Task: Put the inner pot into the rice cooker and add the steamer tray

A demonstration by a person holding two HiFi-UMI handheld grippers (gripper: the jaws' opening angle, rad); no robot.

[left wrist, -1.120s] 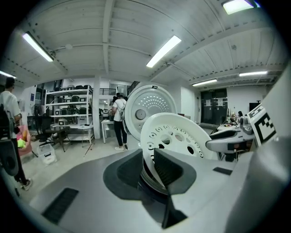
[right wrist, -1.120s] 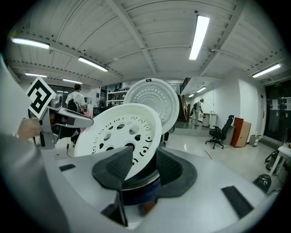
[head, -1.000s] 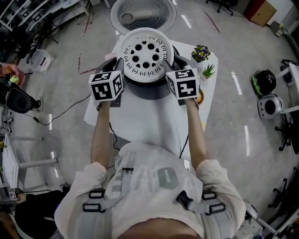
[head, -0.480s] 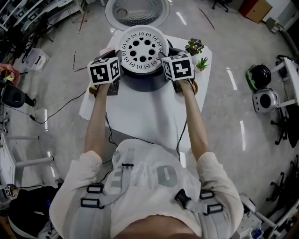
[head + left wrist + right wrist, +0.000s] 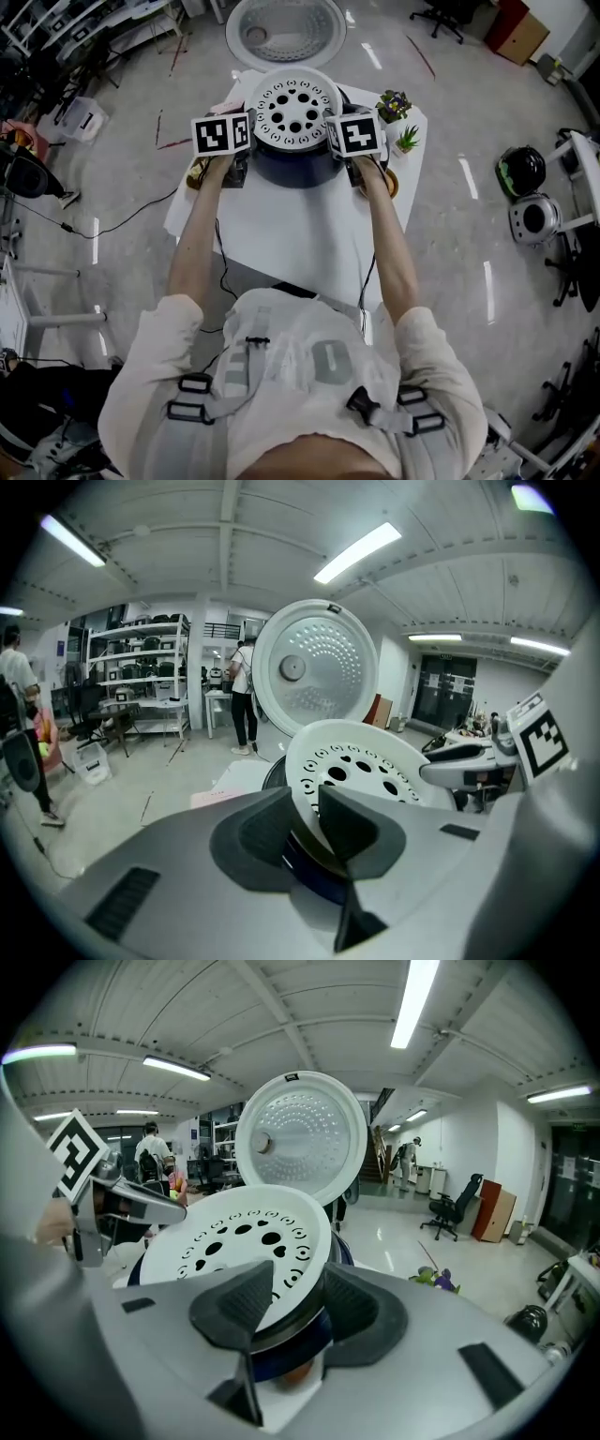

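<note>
The white steamer tray [image 5: 294, 108], full of round holes, lies across the mouth of the dark blue rice cooker [image 5: 298, 164]. The cooker's lid [image 5: 286, 28] stands open behind it. My left gripper [image 5: 249, 129] is shut on the tray's left rim, and my right gripper [image 5: 330, 129] is shut on its right rim. In the left gripper view the tray [image 5: 361, 771] passes edge-on between the pads of the left gripper [image 5: 307, 819]. In the right gripper view the tray [image 5: 239, 1241] sits tilted, with a metal pot rim [image 5: 291, 1321] just under it between the jaws of the right gripper [image 5: 295, 1299].
The cooker stands on a small white table [image 5: 300, 230] with two potted plants [image 5: 396, 105] at its right corner. Two more cookers [image 5: 534, 217] sit on the floor at the right. A cable [image 5: 122, 220] trails left of the table. A person [image 5: 242, 700] stands far behind the lid.
Both grippers have come down with the tray, from above the cooker to its mouth. The grip on the two rims looks the same.
</note>
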